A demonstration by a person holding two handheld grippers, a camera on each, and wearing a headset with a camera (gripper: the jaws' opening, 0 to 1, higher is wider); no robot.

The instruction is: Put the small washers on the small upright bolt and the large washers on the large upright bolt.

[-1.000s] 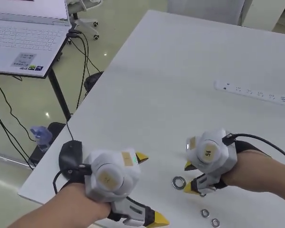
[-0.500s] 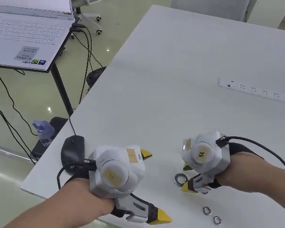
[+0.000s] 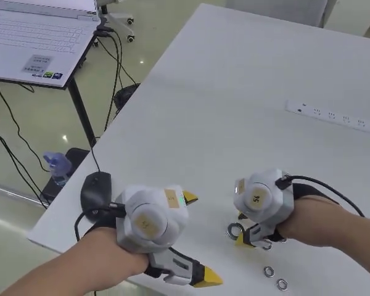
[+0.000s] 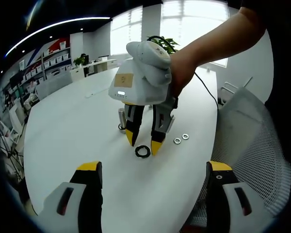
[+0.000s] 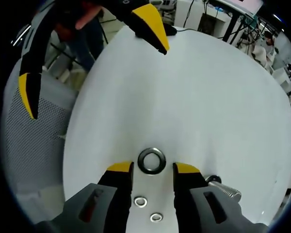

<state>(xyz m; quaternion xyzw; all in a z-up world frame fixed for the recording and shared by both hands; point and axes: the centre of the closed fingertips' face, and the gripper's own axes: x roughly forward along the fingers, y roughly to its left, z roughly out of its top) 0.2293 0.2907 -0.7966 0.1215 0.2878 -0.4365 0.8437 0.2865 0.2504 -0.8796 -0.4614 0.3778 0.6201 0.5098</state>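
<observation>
The right gripper [image 5: 153, 168] points down at the white table [image 3: 234, 92], its jaws partly open. The large washer [image 5: 152, 160] lies flat on the table between the two yellow tips, in the lower middle of the right gripper view; I cannot tell if a tip touches it. Two small washers [image 5: 140, 201] lie near it, toward the bottom of that frame. An upright bolt [image 4: 121, 118] stands just behind the right gripper in the centre of the left gripper view. The left gripper [image 4: 153, 167] is at the lower left of the head view, with its jaws wide and nothing between them. A power strip [image 3: 339, 117] lies at the right edge of the head view.
</observation>
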